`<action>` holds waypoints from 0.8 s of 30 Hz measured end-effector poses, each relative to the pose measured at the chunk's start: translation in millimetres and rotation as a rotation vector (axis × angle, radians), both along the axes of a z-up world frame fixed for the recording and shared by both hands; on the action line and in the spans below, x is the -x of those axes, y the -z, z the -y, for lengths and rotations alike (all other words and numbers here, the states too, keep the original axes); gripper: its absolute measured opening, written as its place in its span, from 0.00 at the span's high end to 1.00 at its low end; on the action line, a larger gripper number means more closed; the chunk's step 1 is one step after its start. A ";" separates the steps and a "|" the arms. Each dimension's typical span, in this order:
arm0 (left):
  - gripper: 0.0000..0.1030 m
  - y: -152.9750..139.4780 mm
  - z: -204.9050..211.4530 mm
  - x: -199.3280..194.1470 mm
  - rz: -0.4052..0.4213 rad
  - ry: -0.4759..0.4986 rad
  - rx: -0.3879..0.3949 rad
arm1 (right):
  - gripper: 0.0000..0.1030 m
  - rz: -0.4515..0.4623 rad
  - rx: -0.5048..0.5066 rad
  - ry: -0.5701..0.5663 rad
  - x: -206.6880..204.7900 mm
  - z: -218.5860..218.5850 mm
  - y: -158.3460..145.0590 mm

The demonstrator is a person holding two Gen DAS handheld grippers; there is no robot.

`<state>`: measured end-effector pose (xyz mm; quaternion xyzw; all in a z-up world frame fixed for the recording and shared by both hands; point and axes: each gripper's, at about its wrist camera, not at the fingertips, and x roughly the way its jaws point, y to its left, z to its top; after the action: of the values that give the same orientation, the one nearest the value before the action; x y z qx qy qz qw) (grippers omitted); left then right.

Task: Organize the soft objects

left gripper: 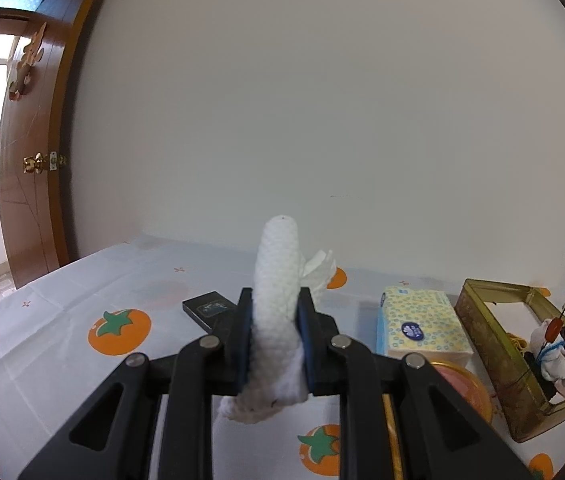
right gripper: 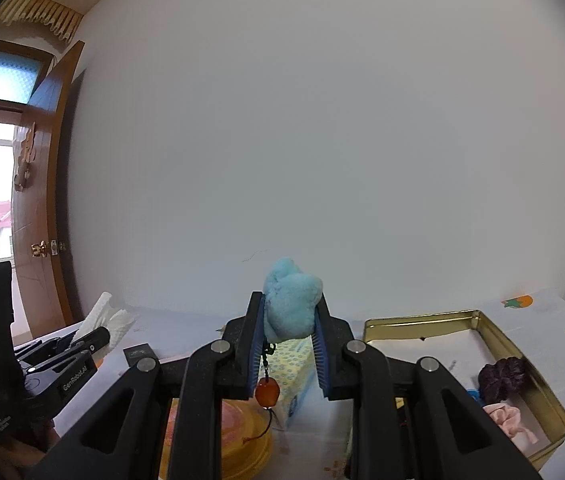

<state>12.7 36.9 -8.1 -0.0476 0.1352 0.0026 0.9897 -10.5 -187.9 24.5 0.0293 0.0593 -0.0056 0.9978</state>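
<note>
My left gripper [left gripper: 275, 344] is clamped on a white knitted toy [left gripper: 278, 280], which stands up between the pads and hangs out below them, raised over the desk [left gripper: 62, 312] with its persimmon-print cloth. A bit of white tissue [left gripper: 320, 268] sticks out beside the toy, but I cannot tell whether it is part of it.

My right gripper [right gripper: 288, 350] is closed on a fluffy blue toy [right gripper: 290, 306], held up in front of the wall. From it a dark cord drops to an orange bead [right gripper: 267, 391], which dangles free between the fingers.

Below and to the right sits the gold tin [right gripper: 522, 356], open at the top. A dark purple scrunchie [right gripper: 500, 374] and a pink one [right gripper: 506, 418] lie inside it, and the left camera shows more small soft things bunched at its near end.

A tissue pack [left gripper: 422, 324] lies just left of the tin. A yellow-rimmed dish [right gripper: 238, 436] sits under my right gripper. A black box [left gripper: 208, 308] lies on the cloth past my left fingers.
</note>
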 end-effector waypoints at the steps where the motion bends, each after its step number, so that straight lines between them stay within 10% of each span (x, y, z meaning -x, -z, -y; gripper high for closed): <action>1: 0.82 -0.4 -0.1 0.1 0.000 0.001 0.007 | 0.76 0.003 -0.001 0.003 0.7 2.2 -0.4; 24: 0.82 -8.5 53.5 8.9 0.038 0.165 0.045 | 0.76 0.083 -0.112 0.067 20.8 76.1 -14.6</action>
<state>3.8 -16.5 0.4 -0.0585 0.1199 -0.0828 0.9876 -31.3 -263.9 39.1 0.0874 0.0169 -0.0343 0.9954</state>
